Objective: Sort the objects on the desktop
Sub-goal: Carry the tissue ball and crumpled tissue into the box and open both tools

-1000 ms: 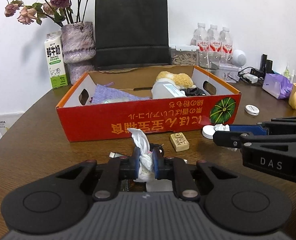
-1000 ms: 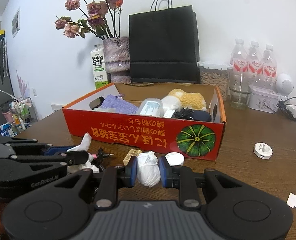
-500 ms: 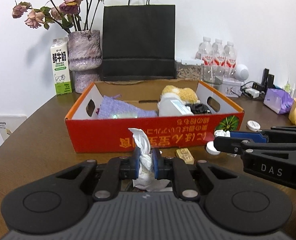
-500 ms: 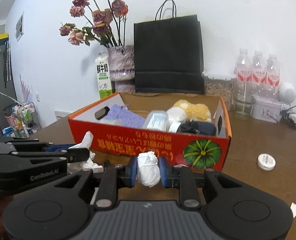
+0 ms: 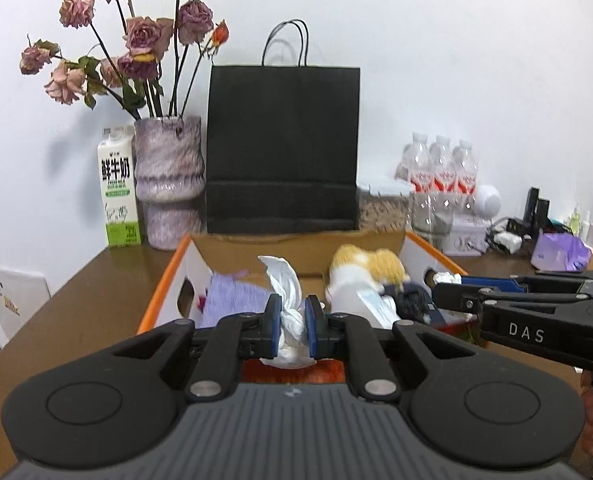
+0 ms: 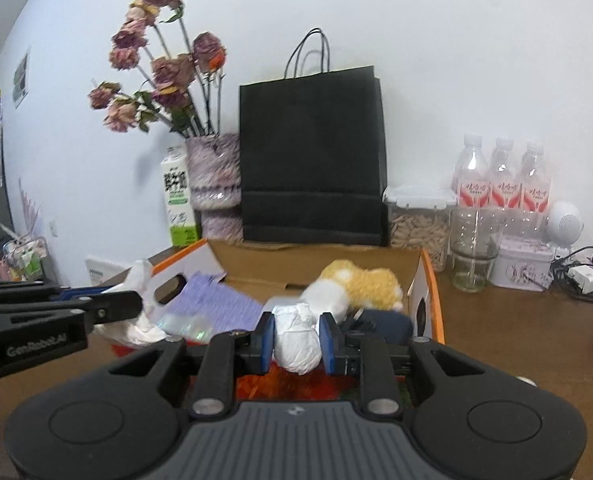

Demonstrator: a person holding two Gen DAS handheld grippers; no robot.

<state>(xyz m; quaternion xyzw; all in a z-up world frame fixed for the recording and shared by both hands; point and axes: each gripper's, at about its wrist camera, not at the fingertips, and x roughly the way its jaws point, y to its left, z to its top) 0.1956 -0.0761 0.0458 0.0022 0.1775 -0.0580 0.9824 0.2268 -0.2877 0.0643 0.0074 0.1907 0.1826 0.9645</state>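
Left wrist view: left gripper (image 5: 290,322) jaws clamp tissue (image 5: 286,292); right gripper (image 5: 440,294), marked "DAS", clamps tissue ball (image 6: 297,338).

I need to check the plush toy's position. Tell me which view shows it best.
The right wrist view: the yellow-and-white plush toy lies nearly whole in the cardboard box. In the left wrist view it is smaller and blurred.

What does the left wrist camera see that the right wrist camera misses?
Only the left wrist view shows the left gripper pinching a loose crumpled tissue, plus a purple pouch. Only the right wrist view shows the right gripper clamping a balled-up tissue head-on. Both show the orange cardboard box, plush toy and black paper bag.
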